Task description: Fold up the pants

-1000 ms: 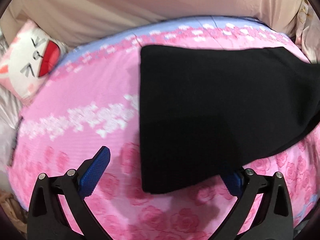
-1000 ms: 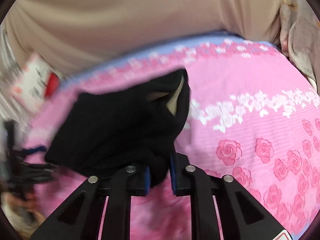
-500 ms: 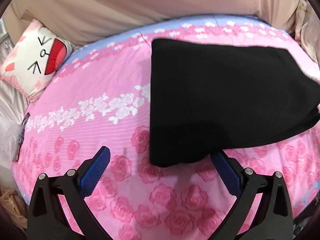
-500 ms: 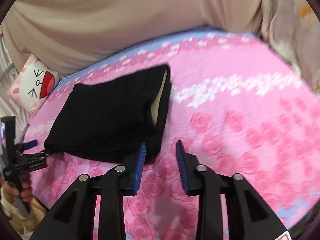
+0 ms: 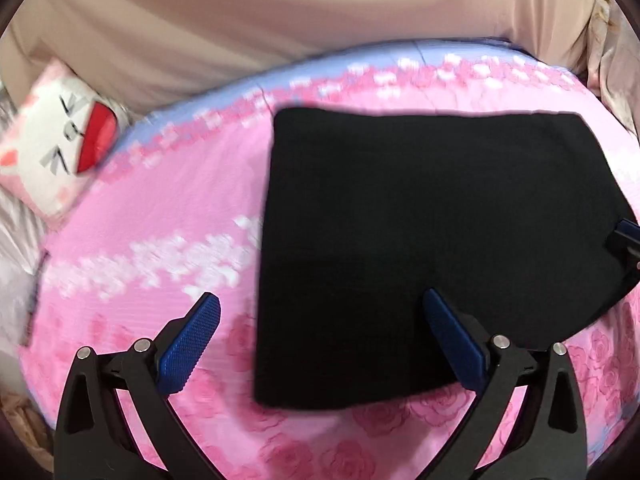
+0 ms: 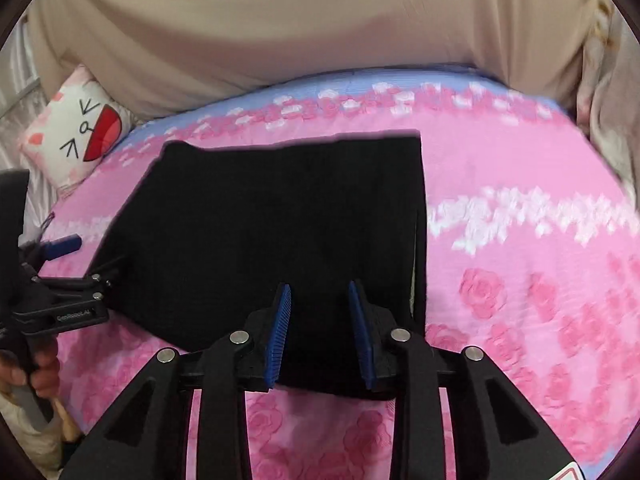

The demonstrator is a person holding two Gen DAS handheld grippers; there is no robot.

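R wrist view only: a hand (image 6: 38,364) at the left edge grips the L gripper's (image 6: 86,258) handle, and a pale slit of lining shows along the pants' (image 6: 280,224) right edge. L wrist view only: the R gripper's blue tip pokes in at far right (image 5: 628,236), at the pants' (image 5: 432,240) edge.

Pants: black, matte, folded into a flat squarish block w/ straight edges, lying on the bed's pink rose-print quilt (image 5: 140,220), lilac band along its far side. Square cat-face cushion (image 5: 52,156) at the quilt's far-left corner; beige fabric behind.

L gripper (image 5: 320,332): jaws wide apart, nothing pinched; pants' near-left corner lies between the blue knurled pads. R gripper (image 6: 320,332): angled down over pants' near edge, jaws just been opening then easing back, now a modest gap, pads (image 6: 282,328) clear of cloth.
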